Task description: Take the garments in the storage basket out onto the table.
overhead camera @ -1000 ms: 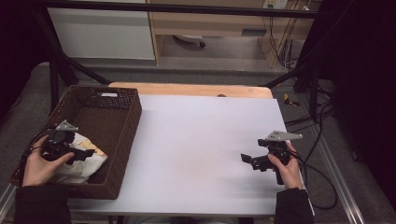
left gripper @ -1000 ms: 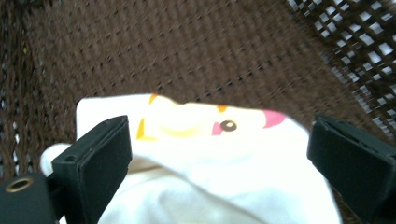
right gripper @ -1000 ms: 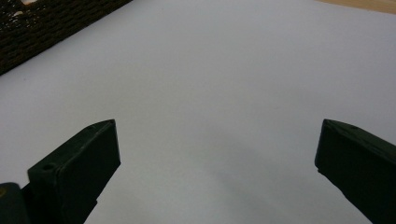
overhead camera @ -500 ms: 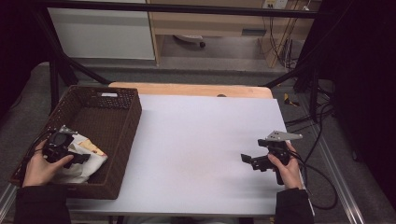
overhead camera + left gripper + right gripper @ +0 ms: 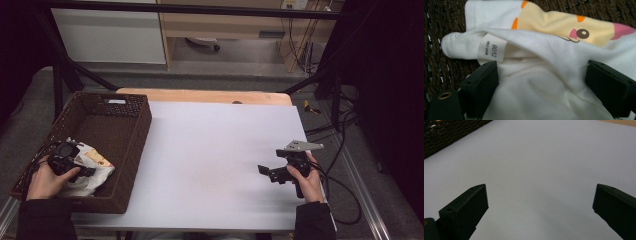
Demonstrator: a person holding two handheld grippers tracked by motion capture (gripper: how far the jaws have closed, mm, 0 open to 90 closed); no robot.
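A white garment (image 5: pixel 97 167) with a yellow cartoon print and a size label (image 5: pixel 492 47) lies crumpled in the near end of a dark wicker basket (image 5: pixel 141 131). My left gripper (image 5: pixel 84 171) is down in the basket on the garment. Its jaws straddle a bulge of the white cloth (image 5: pixel 536 82) and have just been closing on it. They still stand wide, so my left gripper (image 5: pixel 541 72) counts as open. My right gripper (image 5: pixel 264 172) rests at the table's near right, held level and pointing left. Its jaws (image 5: pixel 540 197) are open over bare white tabletop.
The white table (image 5: pixel 215 140) runs from the basket to the right edge, with a wooden strip (image 5: pixel 200 96) along the back. Cables (image 5: pixel 345 195) trail off the right side. The basket wall (image 5: pixel 446 135) lies far ahead of my right gripper.
My left gripper has sunk lower into the basket onto the garment. The right hand has stayed in place.
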